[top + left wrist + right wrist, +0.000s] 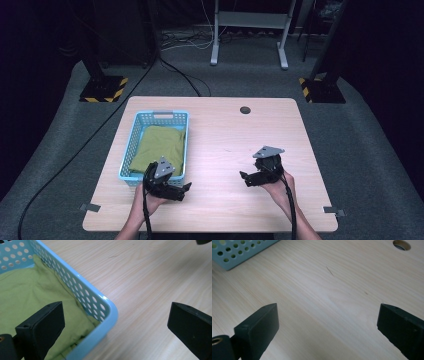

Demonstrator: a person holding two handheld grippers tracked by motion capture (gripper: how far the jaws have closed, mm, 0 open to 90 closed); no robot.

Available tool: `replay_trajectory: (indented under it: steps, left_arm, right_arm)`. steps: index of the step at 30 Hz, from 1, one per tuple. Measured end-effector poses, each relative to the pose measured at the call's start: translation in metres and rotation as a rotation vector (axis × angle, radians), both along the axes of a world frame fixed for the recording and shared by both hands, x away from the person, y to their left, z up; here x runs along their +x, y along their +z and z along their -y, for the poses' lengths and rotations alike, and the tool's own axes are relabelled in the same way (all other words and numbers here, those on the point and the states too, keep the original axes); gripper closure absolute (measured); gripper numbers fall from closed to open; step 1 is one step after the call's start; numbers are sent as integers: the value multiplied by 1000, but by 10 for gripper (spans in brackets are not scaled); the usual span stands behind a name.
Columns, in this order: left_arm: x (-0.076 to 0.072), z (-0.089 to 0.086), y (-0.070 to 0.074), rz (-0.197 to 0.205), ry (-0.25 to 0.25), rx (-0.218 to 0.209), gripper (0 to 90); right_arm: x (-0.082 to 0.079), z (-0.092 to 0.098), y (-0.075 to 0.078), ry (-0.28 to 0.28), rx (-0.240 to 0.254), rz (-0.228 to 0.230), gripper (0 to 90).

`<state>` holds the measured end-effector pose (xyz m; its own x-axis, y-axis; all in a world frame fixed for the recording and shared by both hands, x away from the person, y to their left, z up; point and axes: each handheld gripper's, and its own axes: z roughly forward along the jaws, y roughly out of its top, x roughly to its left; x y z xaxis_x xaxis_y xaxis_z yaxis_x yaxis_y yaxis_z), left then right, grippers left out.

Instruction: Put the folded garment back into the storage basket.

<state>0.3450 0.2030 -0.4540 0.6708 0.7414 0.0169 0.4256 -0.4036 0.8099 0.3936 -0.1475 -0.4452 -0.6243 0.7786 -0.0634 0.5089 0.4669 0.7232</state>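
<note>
- The green cloth (158, 146) lies loosely folded inside the light blue perforated basket (131, 137), which sits on the left part of the wooden table (240, 145).
- The left gripper (186, 187) hovers at the basket's near right corner, jaws spread wide and holding nothing; in the left gripper view one jaw hangs over the cloth (30, 295) and the other over bare wood, with the basket rim (105, 301) between them.
- The right gripper (243, 176) hangs over open table well to the right of the basket, jaws likewise spread and empty; its own view looks across plain wood toward the basket corner (234, 252) and a cable hole (402, 245).
- The step in hand looks like reaching for the cloth, so the left gripper should shift inward until both jaws clear the rim.
- Pinching a raised fold rather than flat fabric should give a surer hold.
- Straddling the rim risks grabbing plastic and dragging the basket.
</note>
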Motion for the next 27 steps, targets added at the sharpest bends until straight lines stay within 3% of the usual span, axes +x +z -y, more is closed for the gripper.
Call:
replay_trajectory:
  steps: [6,8,11,13,18,23,27]
  left_arm:
    - [-31,-10,-11,42,13,1,6]
    - [-44,-12,-16,90,35,62,7]
    - [-59,-16,-26,97,32,99,6]
    - [-64,-20,-36,81,33,116,6]
    - [-62,-31,-59,-7,46,134,1]
    - [-54,-37,-67,-22,54,104,1]
    - [-49,-39,-73,-38,58,95,1]
  right_arm:
    - [-21,28,-20,-61,11,-9,28]
    - [-29,37,-28,-80,9,-8,26]
    - [-40,53,-40,-112,13,-14,26]
    - [-48,63,-49,-138,4,-13,25]
    - [-61,83,-69,-203,24,-14,15]
    - [-64,90,-78,-231,12,-32,7]
    - [-64,94,-78,-243,3,-4,12]
